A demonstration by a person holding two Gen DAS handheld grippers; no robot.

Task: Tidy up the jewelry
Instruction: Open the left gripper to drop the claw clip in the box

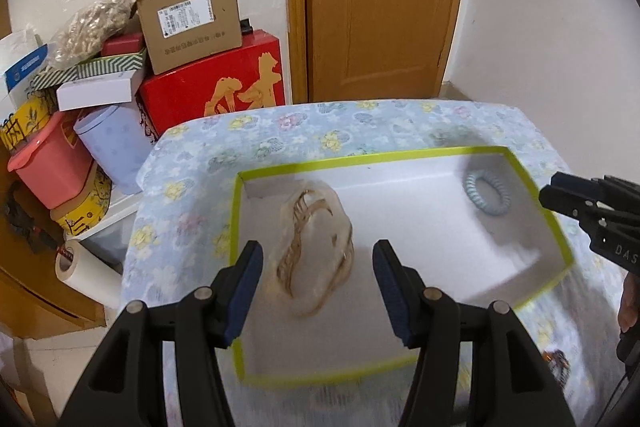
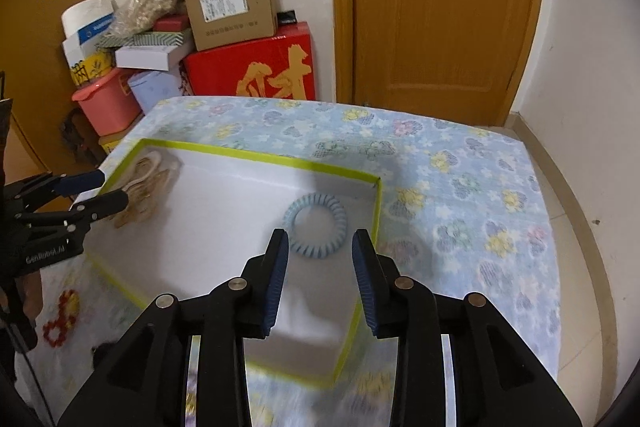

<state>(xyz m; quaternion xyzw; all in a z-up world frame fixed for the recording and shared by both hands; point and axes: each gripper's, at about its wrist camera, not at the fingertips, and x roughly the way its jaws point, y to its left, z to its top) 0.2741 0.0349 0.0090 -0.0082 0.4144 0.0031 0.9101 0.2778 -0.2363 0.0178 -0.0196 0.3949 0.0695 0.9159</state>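
"GenRobot.AI" is printed in white on the black body of the left claw (image 2: 102,193). The letters "DAS" are seen on the right claw (image 1: 554,193). Large gold characters are borne by the red box (image 2: 256,71) beside the door (image 2: 444,27); labels on the cardboard box (image 2: 230,7) above it cannot be read.

Red box (image 1: 212,87) w/ cardboard box (image 1: 192,23) atop; door (image 2: 444,15) behind.
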